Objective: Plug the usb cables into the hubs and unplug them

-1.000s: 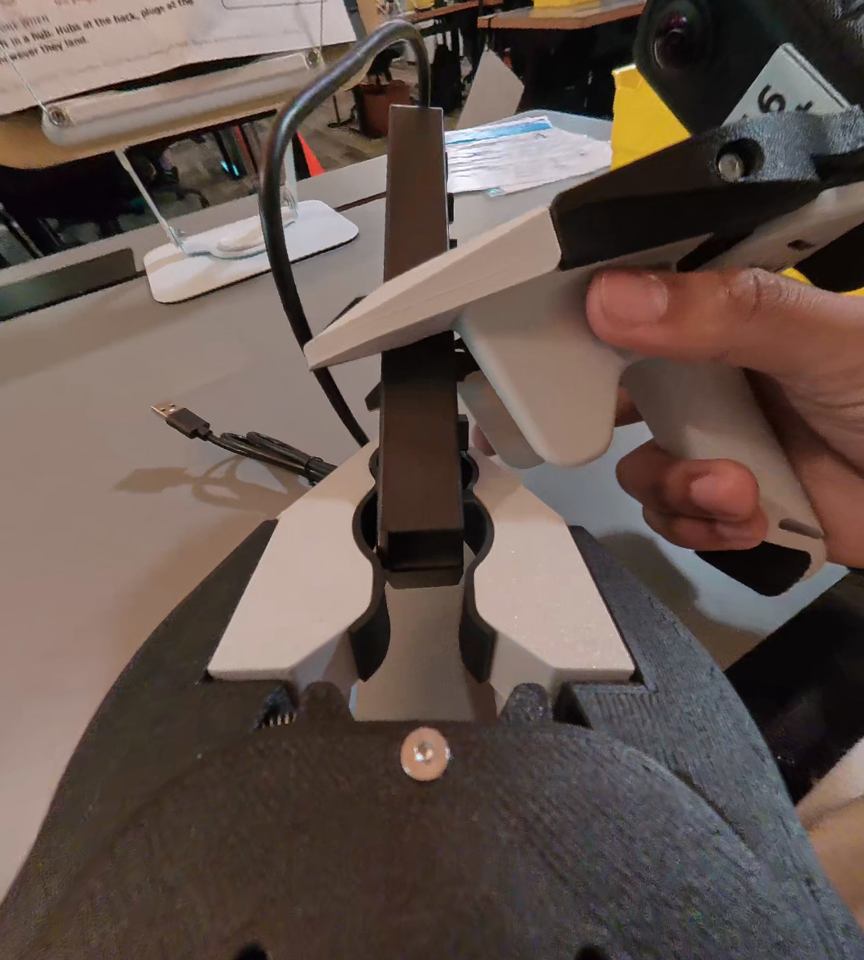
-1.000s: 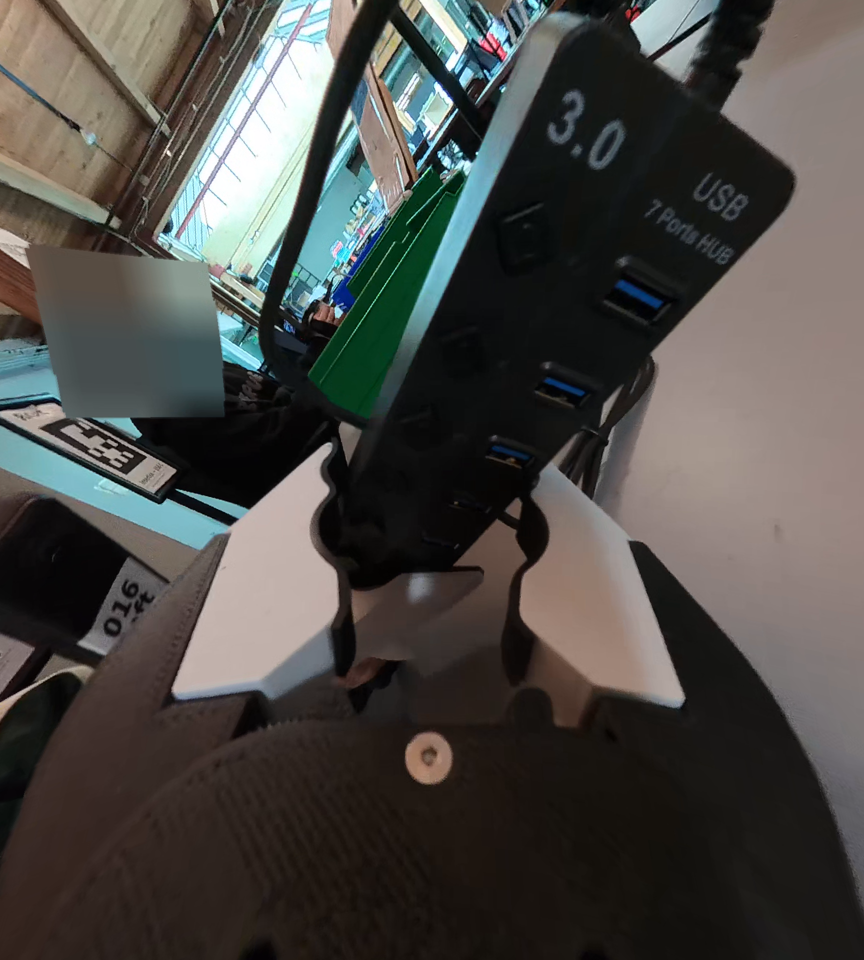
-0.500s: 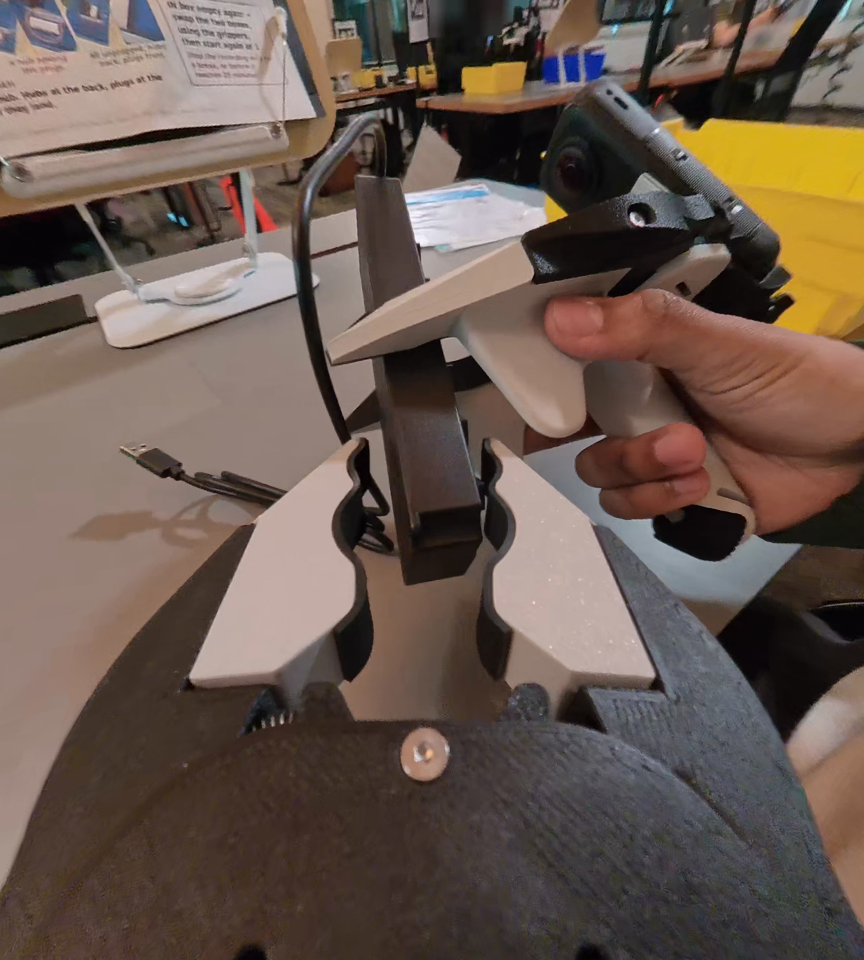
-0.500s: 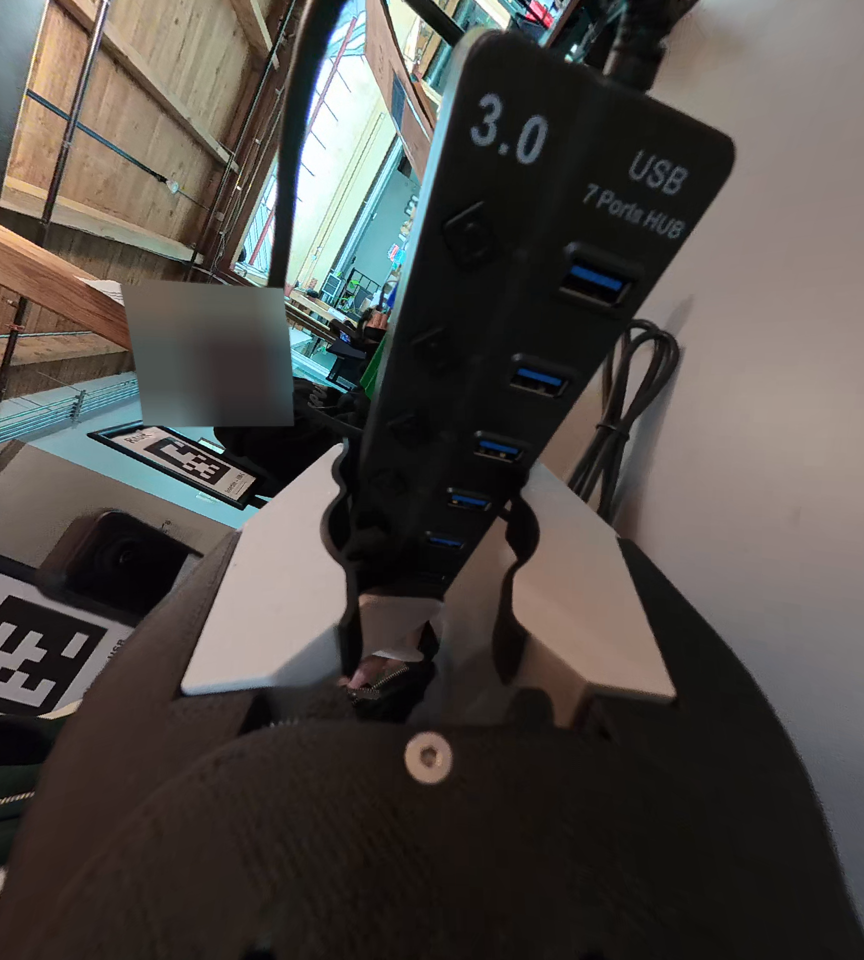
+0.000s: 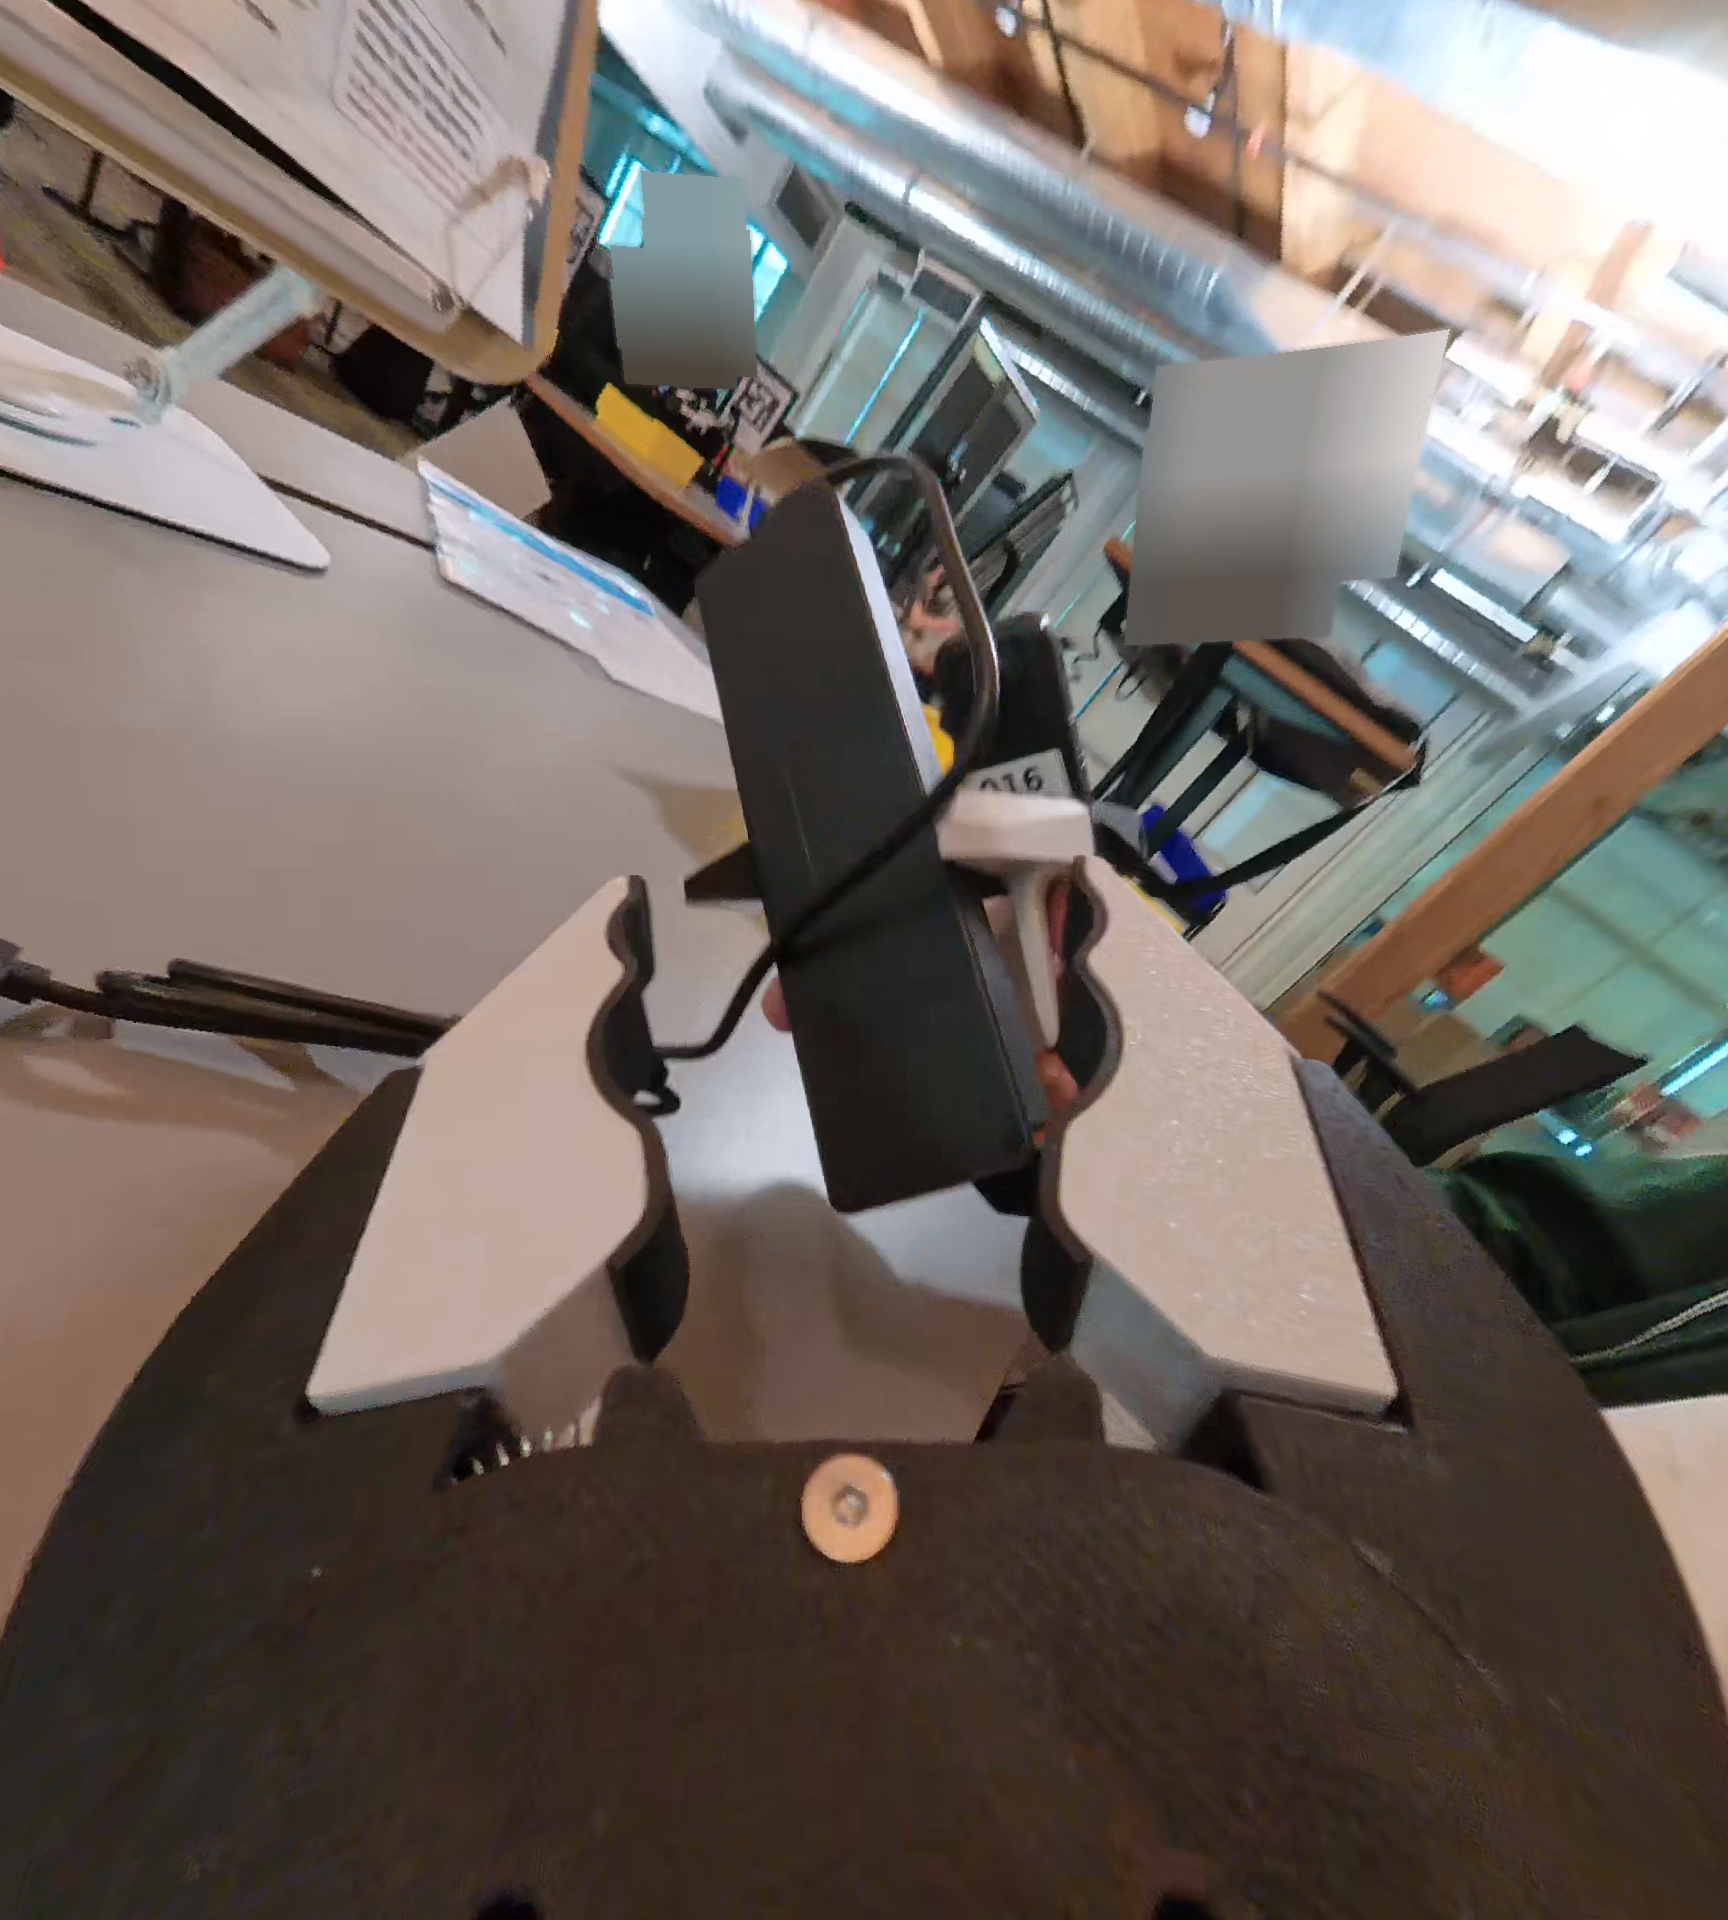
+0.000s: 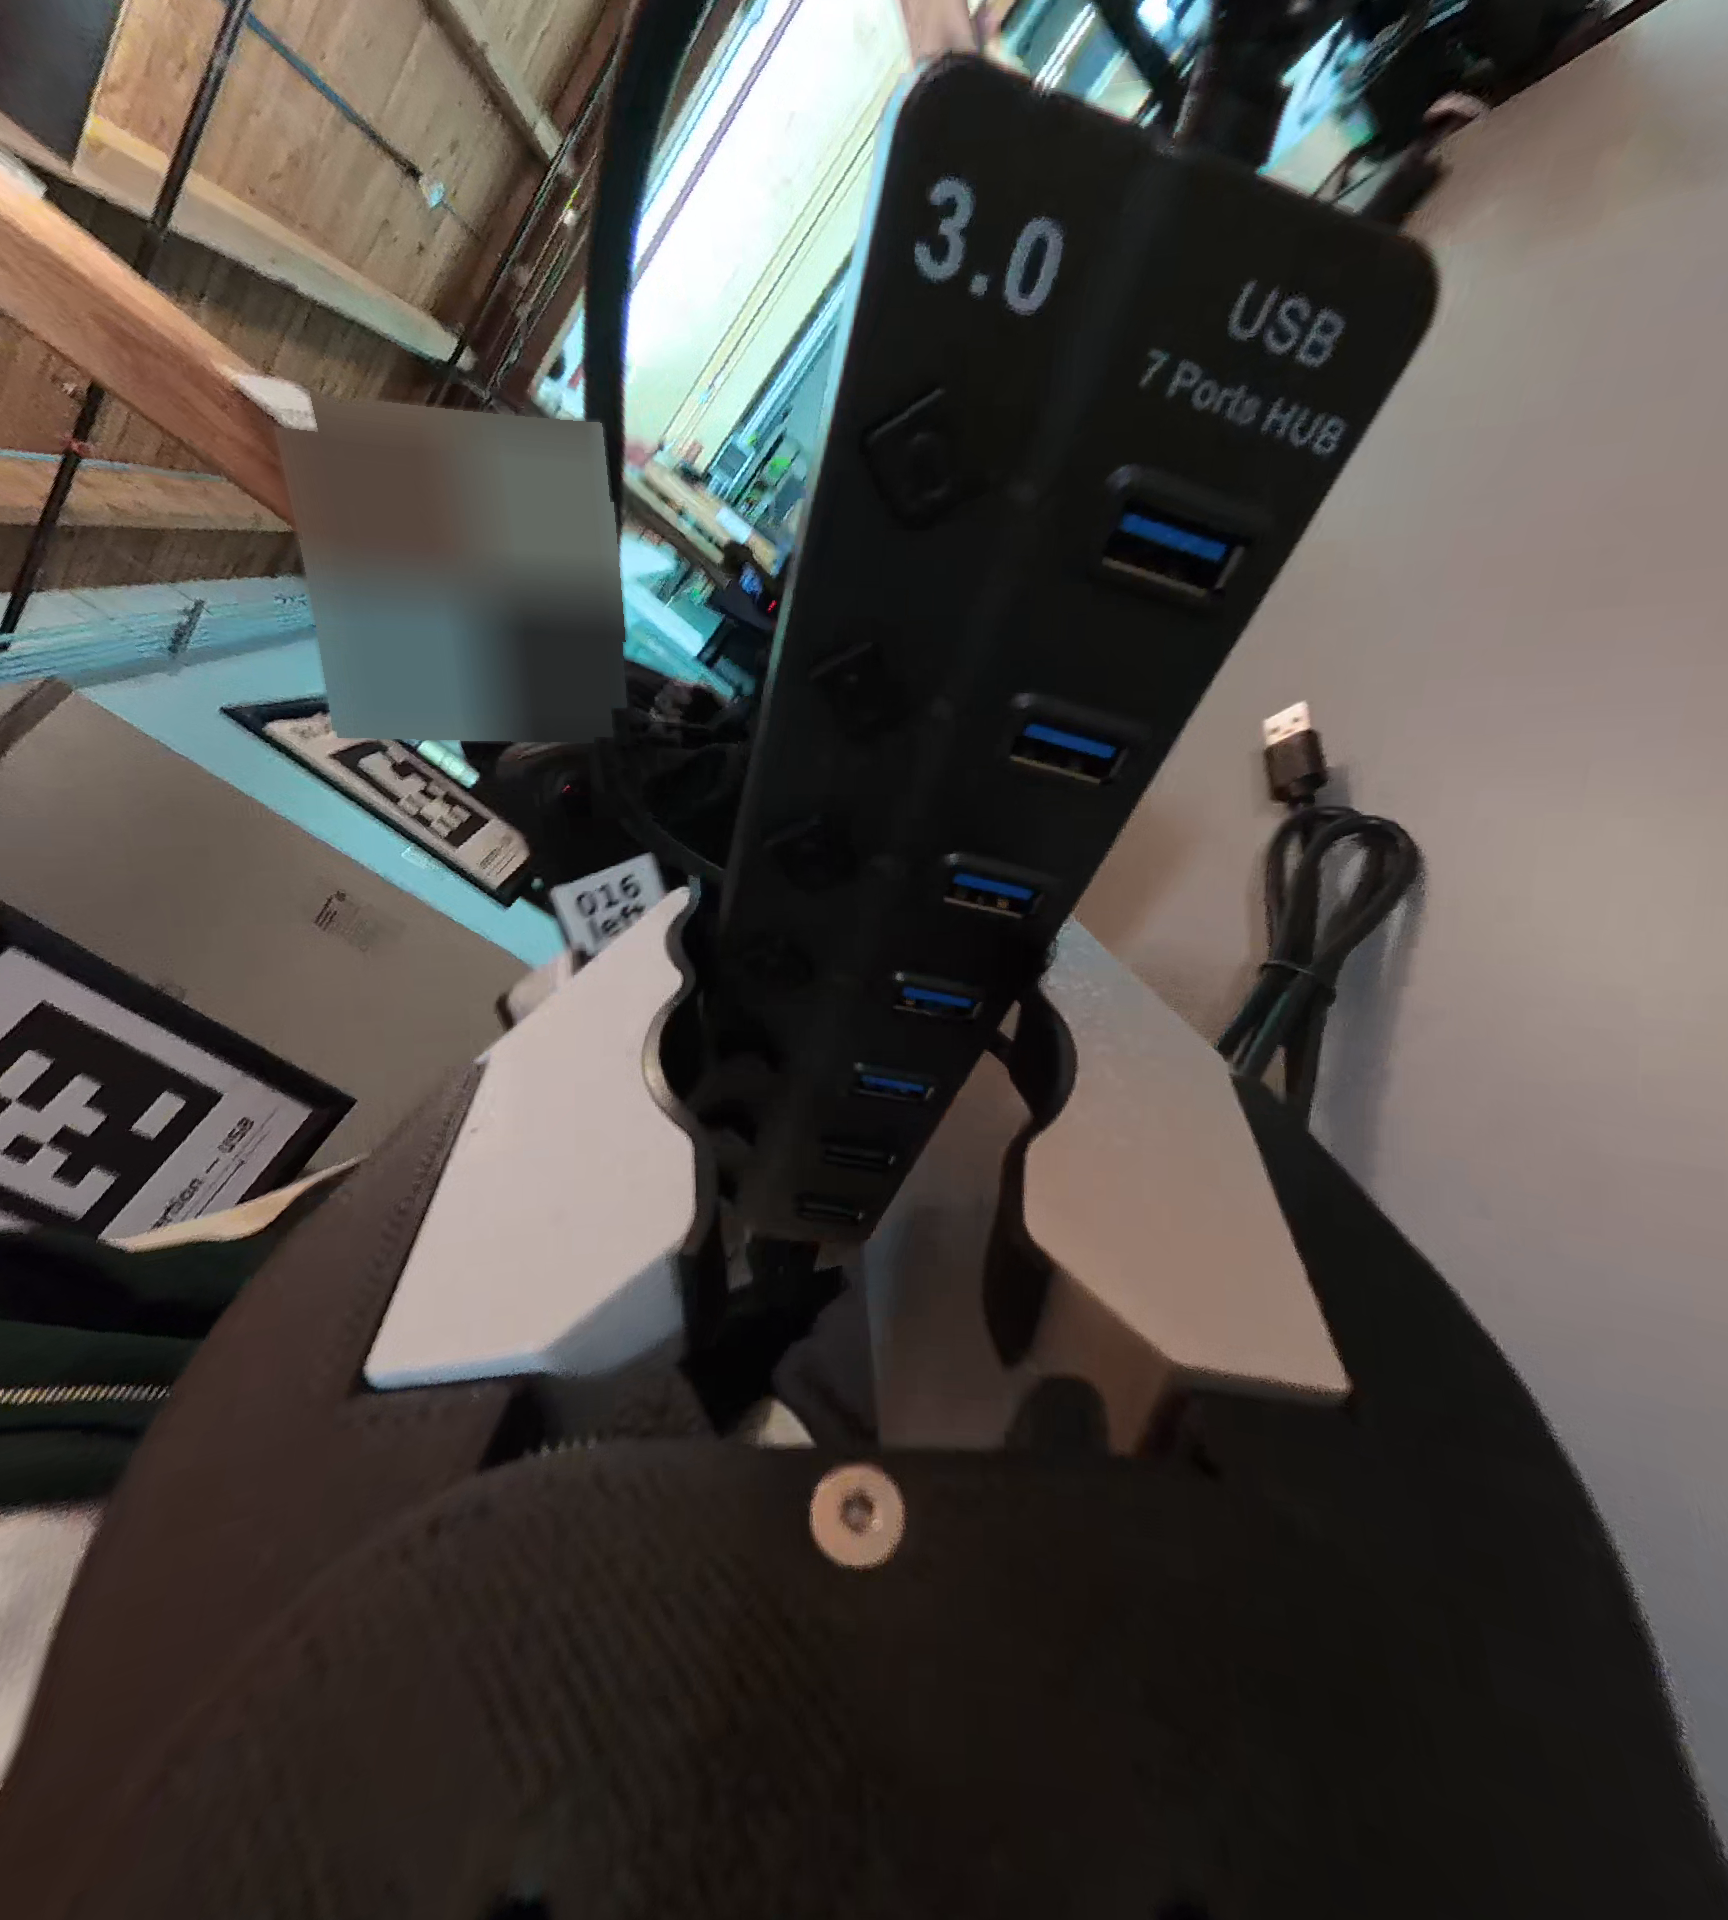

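A long black USB hub (image 6: 1026, 644) with a row of blue ports is held upright above the grey table (image 6: 1629, 1039). My right gripper (image 6: 870, 935) is shut on its lower end. In the left wrist view the hub's plain back (image 5: 839, 831) stands between the spread fingers of my left gripper (image 5: 855, 894), which is open. The lower end lies close to the right finger; I cannot tell if it touches. The right gripper's white finger (image 5: 1016, 821) shows behind the hub. A bundled black USB cable (image 6: 1327, 914) with a free plug (image 6: 1291, 748) lies on the table; it also shows in the left wrist view (image 5: 216, 1003).
The hub's own black cord (image 5: 974, 644) loops from its top and trails down across its back. A paper holder on a white base (image 5: 60, 436) and a printed sheet (image 5: 548, 592) sit at the table's far side. Framed marker cards (image 6: 81, 1101) stand to the left.
My left gripper was shut on the hub's end, then opened and let go; its jaws now stand wider and the view has tilted. The right gripper keeps hold of the hub.
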